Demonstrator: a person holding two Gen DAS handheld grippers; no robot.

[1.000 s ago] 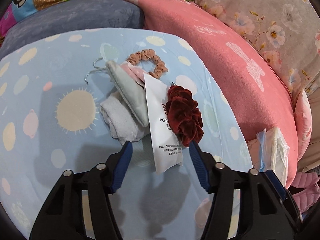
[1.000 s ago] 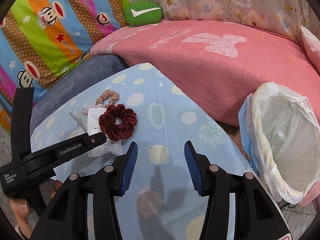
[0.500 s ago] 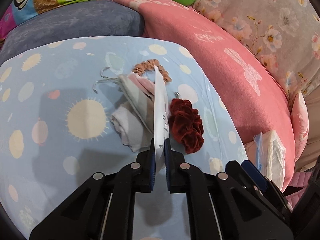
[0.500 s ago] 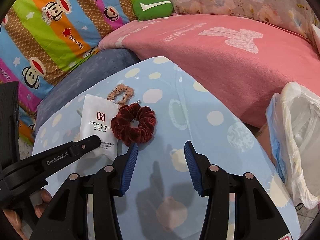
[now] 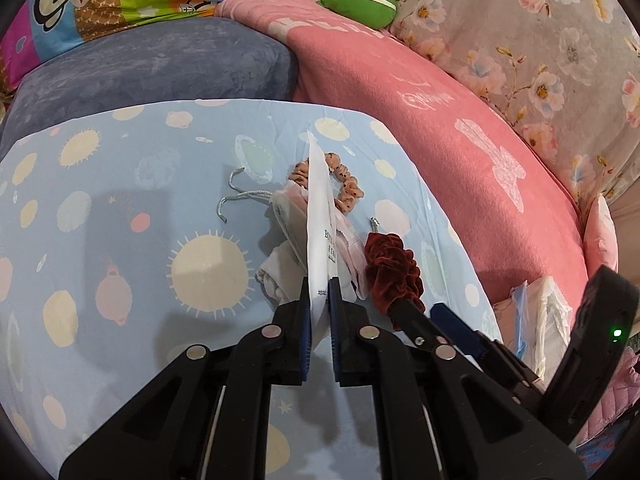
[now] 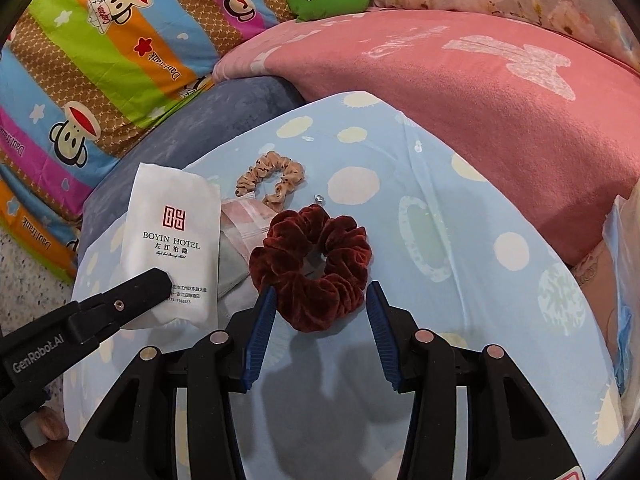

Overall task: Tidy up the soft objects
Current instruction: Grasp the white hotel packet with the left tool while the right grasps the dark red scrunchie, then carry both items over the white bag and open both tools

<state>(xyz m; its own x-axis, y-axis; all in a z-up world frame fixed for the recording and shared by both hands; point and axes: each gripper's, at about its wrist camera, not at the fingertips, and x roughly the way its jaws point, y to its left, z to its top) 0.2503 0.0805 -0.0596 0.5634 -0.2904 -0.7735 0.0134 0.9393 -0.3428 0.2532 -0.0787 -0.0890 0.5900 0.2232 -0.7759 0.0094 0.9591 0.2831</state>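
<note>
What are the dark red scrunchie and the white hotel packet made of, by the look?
Dark red scrunchie: looks like velvet, with a soft matte pile and deep gathered folds. White hotel packet: probably non-woven fabric or matte paper, thin, printed, faintly creased; the pictures cannot settle which.

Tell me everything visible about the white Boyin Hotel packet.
The white packet is a flat, soft-looking pouch printed with a red square logo, "BOYIN HOTEL" and small dark text. The left gripper is shut on its lower end, holding it lifted and edge-on in the left wrist view, above the pale folded cloths. The dark red scrunchie lies beside it, apart.
</note>
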